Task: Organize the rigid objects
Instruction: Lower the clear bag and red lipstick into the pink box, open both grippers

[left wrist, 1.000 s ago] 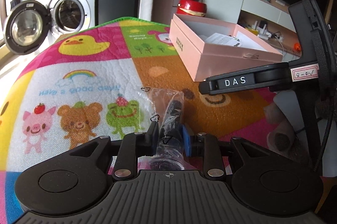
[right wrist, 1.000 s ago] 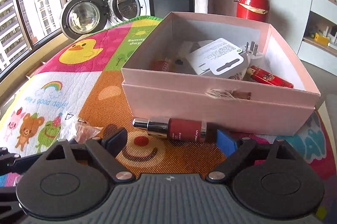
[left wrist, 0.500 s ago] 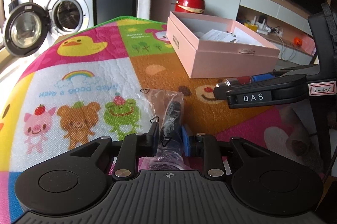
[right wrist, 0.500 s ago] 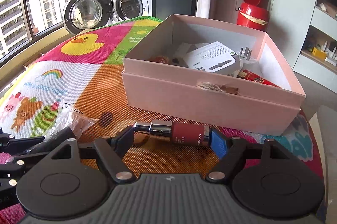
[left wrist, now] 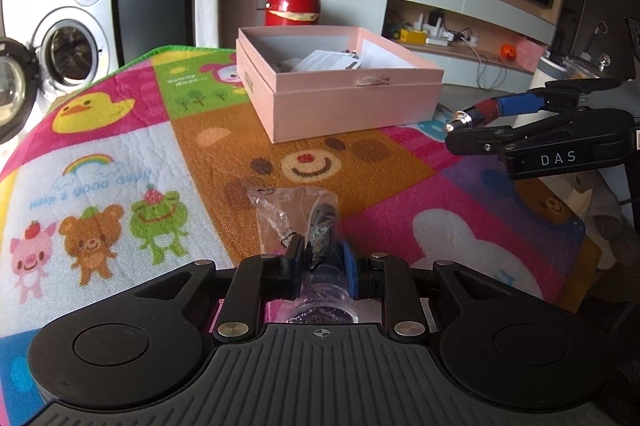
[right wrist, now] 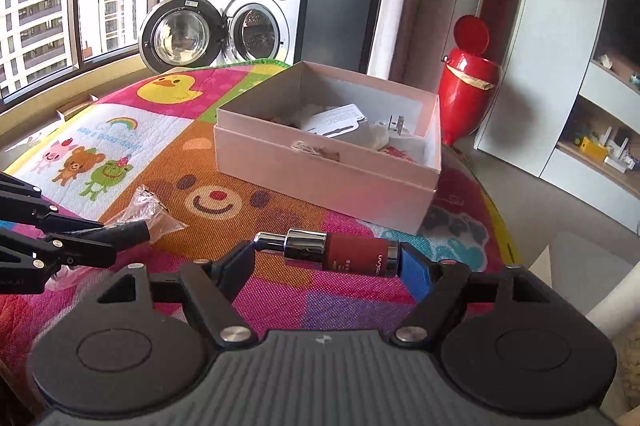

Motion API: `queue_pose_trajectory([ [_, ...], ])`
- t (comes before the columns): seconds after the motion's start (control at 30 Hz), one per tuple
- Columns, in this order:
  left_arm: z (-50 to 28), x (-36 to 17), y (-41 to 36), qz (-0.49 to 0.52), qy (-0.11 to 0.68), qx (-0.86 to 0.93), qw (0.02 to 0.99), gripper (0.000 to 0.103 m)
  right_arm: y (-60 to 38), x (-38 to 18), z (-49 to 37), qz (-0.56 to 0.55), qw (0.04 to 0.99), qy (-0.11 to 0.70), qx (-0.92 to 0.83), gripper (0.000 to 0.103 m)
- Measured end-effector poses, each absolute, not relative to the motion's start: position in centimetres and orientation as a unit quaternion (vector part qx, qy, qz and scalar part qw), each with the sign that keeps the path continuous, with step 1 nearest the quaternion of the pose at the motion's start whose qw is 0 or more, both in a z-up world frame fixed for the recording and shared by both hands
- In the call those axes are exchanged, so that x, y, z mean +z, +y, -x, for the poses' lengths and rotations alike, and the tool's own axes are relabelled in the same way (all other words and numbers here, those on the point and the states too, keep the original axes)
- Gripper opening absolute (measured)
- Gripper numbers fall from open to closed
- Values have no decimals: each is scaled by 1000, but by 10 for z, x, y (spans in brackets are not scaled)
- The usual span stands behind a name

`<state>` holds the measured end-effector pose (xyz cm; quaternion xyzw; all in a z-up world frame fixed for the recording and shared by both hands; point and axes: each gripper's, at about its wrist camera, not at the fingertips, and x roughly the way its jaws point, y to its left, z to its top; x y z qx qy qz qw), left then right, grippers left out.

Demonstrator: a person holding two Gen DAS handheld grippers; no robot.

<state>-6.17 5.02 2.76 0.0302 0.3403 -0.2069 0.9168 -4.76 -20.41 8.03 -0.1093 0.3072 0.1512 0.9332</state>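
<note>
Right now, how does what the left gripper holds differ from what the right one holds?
The left gripper pinches a dark item in a clear plastic bag; the right gripper holds a bare red bottle with a chrome cap. The bag points forward between nearly shut fingers; the bottle lies crosswise, gripped end to end by wide-set fingers. The bag's front droops toward the mat; the bottle hangs clear of it. Neither is in the pink box yet.

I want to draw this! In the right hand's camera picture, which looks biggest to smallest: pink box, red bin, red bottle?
1. pink box
2. red bin
3. red bottle

The bottle is nearest the camera, yet looks smallest.
</note>
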Motion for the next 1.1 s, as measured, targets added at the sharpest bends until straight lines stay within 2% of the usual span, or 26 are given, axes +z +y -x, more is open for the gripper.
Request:
queue_pose_trajectory([
  [0.17,57,62,43,-33,295,-218,930,23,-220,110,58,101,951,255,142,77],
  [0.4,15,133,28,-57,192,-215,956,23,-235,155,31,59,971,191,131,77],
  [0.53,-43,160,23,9,170,-212,962,23,-232,172,-13,40,975,180,125,77],
  [0.67,-109,142,15,78,201,-206,955,23,-219,162,-74,39,969,217,113,77],
  [0.77,-144,116,4,74,236,-190,950,23,-205,134,-114,55,954,273,110,77],
  [0.9,-187,78,1,77,321,-170,928,23,-192,102,-140,77,941,312,102,78],
  [0.97,-190,68,7,79,322,-171,928,22,-192,93,-142,74,935,330,107,78],
  [1.1,-163,77,21,91,276,-188,938,22,-190,87,-121,84,938,324,96,82],
])
